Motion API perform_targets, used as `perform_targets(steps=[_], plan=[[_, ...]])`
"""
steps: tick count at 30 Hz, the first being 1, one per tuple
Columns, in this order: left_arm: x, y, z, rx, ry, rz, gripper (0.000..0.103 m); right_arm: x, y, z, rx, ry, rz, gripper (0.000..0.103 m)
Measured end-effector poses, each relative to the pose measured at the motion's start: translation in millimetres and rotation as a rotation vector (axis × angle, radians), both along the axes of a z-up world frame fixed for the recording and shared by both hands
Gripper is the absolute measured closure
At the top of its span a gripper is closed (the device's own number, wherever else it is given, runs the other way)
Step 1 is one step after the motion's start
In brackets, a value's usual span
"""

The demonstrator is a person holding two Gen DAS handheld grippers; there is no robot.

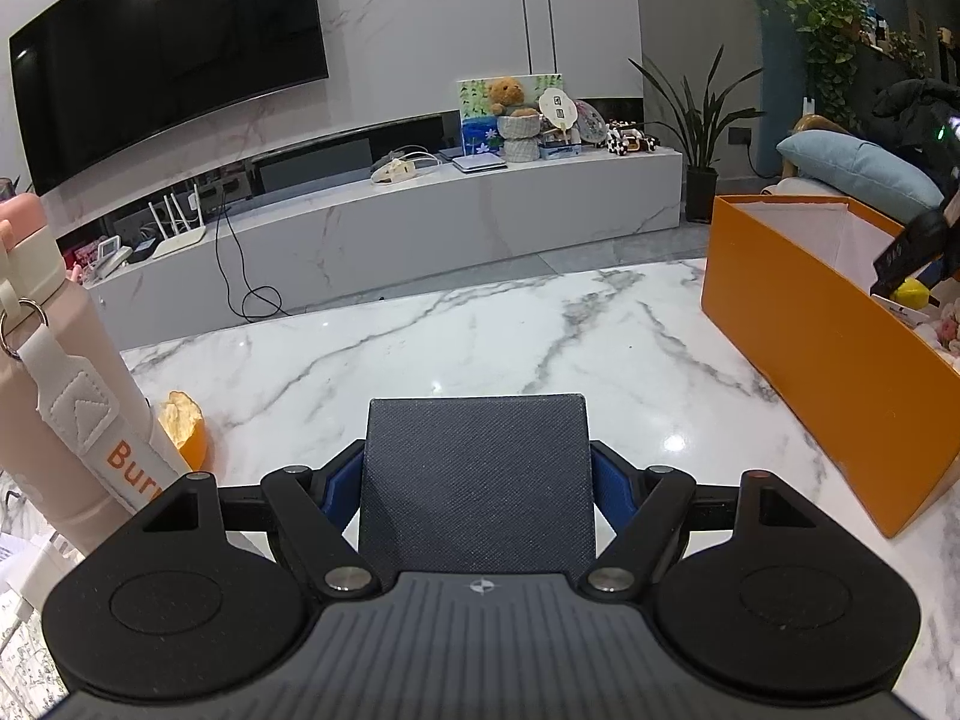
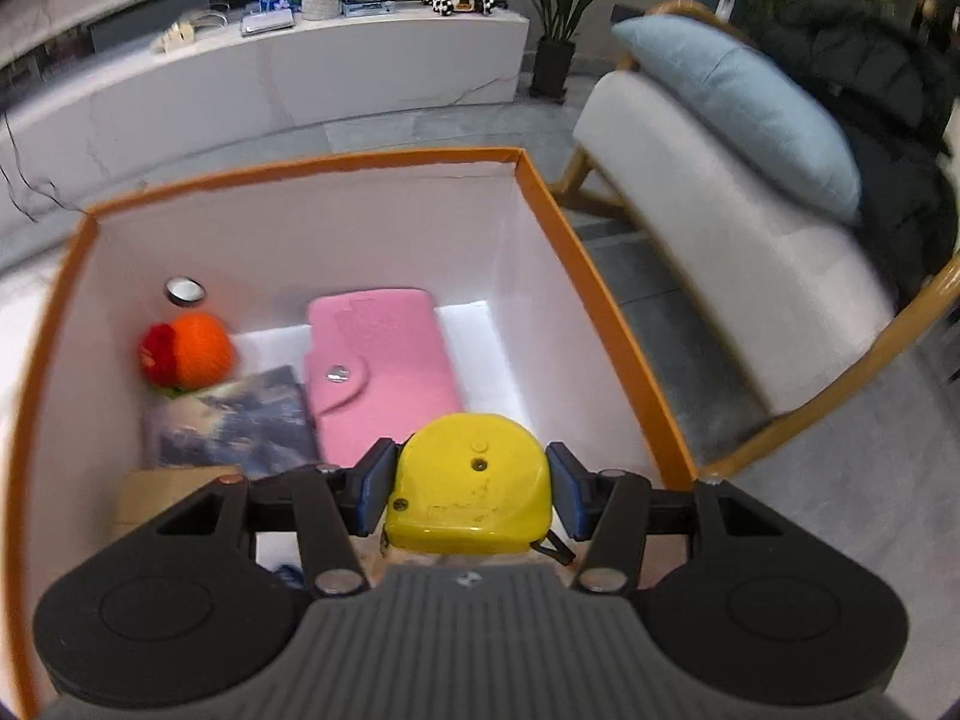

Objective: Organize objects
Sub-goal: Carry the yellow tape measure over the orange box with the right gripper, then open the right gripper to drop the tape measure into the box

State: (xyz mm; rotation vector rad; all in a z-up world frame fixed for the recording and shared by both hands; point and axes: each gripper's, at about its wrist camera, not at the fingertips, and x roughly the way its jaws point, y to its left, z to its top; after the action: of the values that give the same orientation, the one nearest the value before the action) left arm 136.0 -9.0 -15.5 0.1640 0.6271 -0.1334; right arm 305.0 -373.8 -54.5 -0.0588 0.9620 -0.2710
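My left gripper [image 1: 477, 474] is shut on a dark grey textured box [image 1: 477, 480] and holds it over the marble table [image 1: 420, 336]. My right gripper [image 2: 471, 480] is shut on a yellow tape measure [image 2: 471, 483] and holds it over the open orange box [image 2: 606, 324]. Inside the box lie a pink wallet [image 2: 381, 372], an orange and red yarn ball [image 2: 189, 354], a picture card [image 2: 234, 420] and a small round metal tin [image 2: 185, 290]. In the left wrist view the orange box [image 1: 798, 348] stands at the right, with the right gripper [image 1: 906, 252] above it.
A pink bottle with a white strap [image 1: 66, 396] stands at the left, with orange peel [image 1: 183, 426] beside it and papers [image 1: 24, 612] below. A chair with a blue cushion [image 2: 738, 114] stands right of the box. A TV bench [image 1: 384, 228] lies beyond the table.
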Motion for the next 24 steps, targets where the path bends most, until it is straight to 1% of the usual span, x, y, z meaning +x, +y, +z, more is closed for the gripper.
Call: perform_targets(steps=[2, 4, 8, 9, 11, 12, 13, 14, 16, 19, 22, 24], plan=[[0, 0, 1, -0.004, 0.000, -0.002, 0.015, 4, 9, -5, -0.072, 0.026, 0.033, 0.047], [-1, 0, 1, -0.004, -0.003, -0.003, 0.015, 8, 13, -10, -0.104, 0.045, 0.040, 0.047], [-1, 1, 3, -0.014, 0.000, -0.007, 0.015, 13, 9, -8, -0.089, 0.066, 0.025, 0.046], [-2, 2, 4, -0.016, -0.002, -0.006, 0.015, 13, 10, -7, -0.090, 0.068, 0.028, 0.045], [-3, 3, 6, -0.018, -0.008, -0.008, 0.015, 13, 13, -4, -0.108, 0.066, 0.034, 0.035], [-3, 4, 8, -0.021, -0.010, -0.008, 0.015, 13, 16, -3, -0.139, 0.062, 0.035, 0.023], [-3, 4, 8, -0.025, -0.013, -0.006, 0.015, 14, 19, -2, -0.177, 0.055, 0.044, 0.022], [-4, 5, 9, -0.027, -0.015, -0.006, 0.015, 14, 21, -2, -0.193, 0.057, 0.055, 0.022], [-4, 6, 11, -0.030, -0.021, -0.003, 0.015, 12, 22, 3, -0.201, 0.051, 0.049, 0.023], [-5, 6, 11, -0.031, -0.022, 0.000, 0.015, -1, 22, 16, -0.154, 0.008, 0.046, 0.025], [-3, 6, 10, -0.038, -0.011, 0.000, 0.015, -29, 22, 33, -0.048, -0.065, 0.069, 0.025], [-3, 5, 10, -0.043, -0.002, -0.006, 0.015, -53, 24, 44, 0.045, -0.123, 0.118, 0.024]])
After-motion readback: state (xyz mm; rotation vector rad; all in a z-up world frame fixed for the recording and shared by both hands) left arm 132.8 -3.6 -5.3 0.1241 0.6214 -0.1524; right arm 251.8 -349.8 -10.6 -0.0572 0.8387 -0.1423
